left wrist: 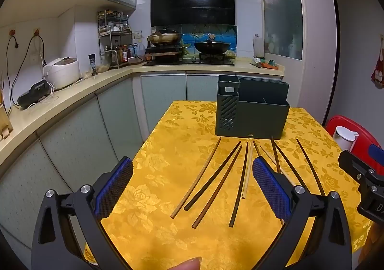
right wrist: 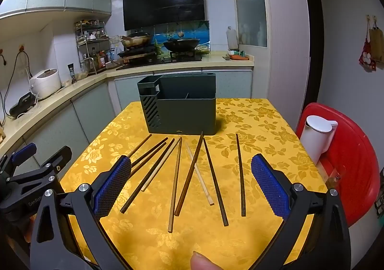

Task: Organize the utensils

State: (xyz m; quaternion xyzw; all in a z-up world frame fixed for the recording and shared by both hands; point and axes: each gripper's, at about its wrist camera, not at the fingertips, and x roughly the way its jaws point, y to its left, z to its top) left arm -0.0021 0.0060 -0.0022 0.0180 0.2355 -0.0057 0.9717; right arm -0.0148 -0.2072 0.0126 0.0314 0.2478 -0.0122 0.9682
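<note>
Now | both tools gape (nothing held) | chopsticks [right wrist: 177,174] before holder [right wrist: 182,107] | kettle [right wrist: 316,135], probably, beside table [right wrist: 264,121]

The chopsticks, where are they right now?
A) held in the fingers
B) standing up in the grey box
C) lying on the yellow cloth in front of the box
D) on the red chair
C: the chopsticks lie fanned out on the yellow cloth, in front of the grey box.
</note>
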